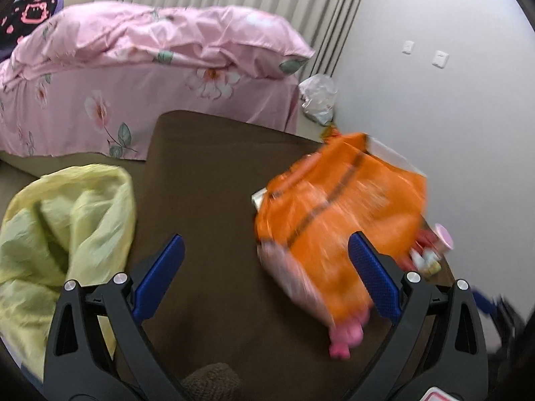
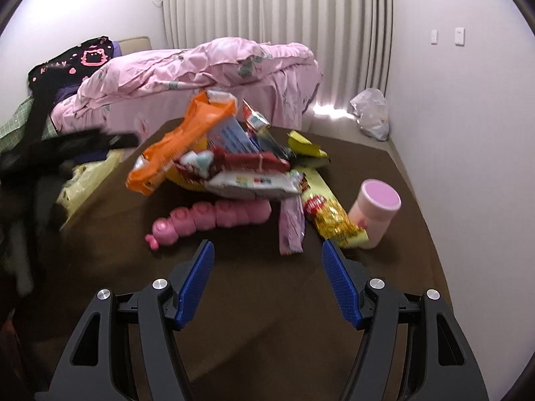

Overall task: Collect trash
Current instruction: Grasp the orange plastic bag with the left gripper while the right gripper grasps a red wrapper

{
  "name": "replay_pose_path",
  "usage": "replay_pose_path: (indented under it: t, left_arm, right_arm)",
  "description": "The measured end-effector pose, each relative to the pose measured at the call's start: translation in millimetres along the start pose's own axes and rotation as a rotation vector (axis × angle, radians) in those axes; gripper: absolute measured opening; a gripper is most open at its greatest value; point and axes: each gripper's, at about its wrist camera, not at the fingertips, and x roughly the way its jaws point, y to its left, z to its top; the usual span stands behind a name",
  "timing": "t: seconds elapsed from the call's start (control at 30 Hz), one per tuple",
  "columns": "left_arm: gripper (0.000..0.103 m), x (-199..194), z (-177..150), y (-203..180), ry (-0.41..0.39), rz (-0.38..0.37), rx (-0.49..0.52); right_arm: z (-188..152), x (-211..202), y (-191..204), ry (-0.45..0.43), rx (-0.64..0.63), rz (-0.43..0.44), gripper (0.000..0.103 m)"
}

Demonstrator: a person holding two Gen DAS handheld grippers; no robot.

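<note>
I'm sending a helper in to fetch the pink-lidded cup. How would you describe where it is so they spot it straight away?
Start at the brown table in front of the pink bed, and find the heap of snack wrappers on it. The cup stands tilted at the heap's right edge, nearest the white wall. It is the only rigid cylinder there, pale with a flat pink lid.

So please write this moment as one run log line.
left gripper: open, empty | right gripper: open, empty | wrapper pile: on table | yellow bag: left
</note>
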Motion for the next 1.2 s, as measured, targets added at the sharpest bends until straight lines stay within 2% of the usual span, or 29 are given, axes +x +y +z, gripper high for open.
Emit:
replay_pose_path:
  t: [0.13,0.17,0.2,0.23,0.27,0.33,0.4,0.53,0.7,0.83,0.87,0.93,1.13,1.17,1.2]
  left_arm:
    - [0.069,46.8,4.7,13.7,0.142,-0.063,-0.105]
    - [0.066,52.9,2.1,18.9,0.171,-0.107,-0.158]
    - [0.057,54.0,-1.6,23.4,0.186,-0.157,-0.198]
    - [0.045,53.5,-3.8,24.4,0.194,-0.190,-0.214]
    - [0.039,49.0,-6.3,22.5,0.193,-0.207,-0.205]
    - [0.019,32.4,-10.5,18.7,0.168,-0.196,-0.173]
    - [0.012,9.9,-15.2,19.2,0.128,-0.191,-0.152]
    - [0.012,-32.2,-28.5,24.9,0.082,-0.141,-0.113]
    - [0.012,-62.7,-45.8,40.3,0.050,-0.053,-0.085]
    - [0.013,-72.7,-53.3,53.3,0.054,-0.047,-0.097]
    - [0.015,-78.5,-59.6,54.7,0.048,-0.044,-0.090]
    - [0.031,-84.0,-64.1,53.7,0.039,-0.037,-0.071]
    - [0.046,-90.7,-72.3,57.9,0.031,-0.020,-0.066]
    - [0.047,-91.2,-73.4,59.5,0.031,-0.022,-0.071]
    - [0.049,-90.9,-74.2,61.1,0.032,-0.022,-0.078]
  right_arm:
    - [-7.7,-3.2,-7.9,-0.001,0.016,-0.031,0.063]
    - [-8.7,-3.7,-9.4,0.000,0.015,-0.040,0.063]
    - [-8.6,-4.4,-10.3,0.002,0.013,-0.047,0.063]
    - [-8.8,-4.6,-11.6,0.003,0.009,-0.056,0.063]
    - [-8.2,-4.0,-12.9,0.006,0.007,-0.065,0.063]
    - [-7.3,-1.9,-14.2,0.011,0.014,-0.062,0.063]
    - [-6.6,-0.1,-13.6,0.014,0.022,-0.046,0.063]
    - [-5.2,1.2,-4.0,0.009,0.003,-0.032,0.063]
    - [2.9,-2.6,11.1,-0.015,-0.052,-0.015,0.063]
    - [10.8,-1.6,21.2,-0.016,-0.088,0.004,0.063]
    - [13.1,0.5,23.2,-0.016,-0.088,0.017,0.063]
    - [16.7,6.4,26.5,-0.013,-0.085,0.051,0.063]
    - [21.5,48.5,40.2,0.033,-0.084,0.107,0.061]
    - [22.8,57.4,43.3,0.049,-0.094,0.113,0.056]
    - [22.7,63.5,44.4,0.065,-0.101,0.121,0.046]
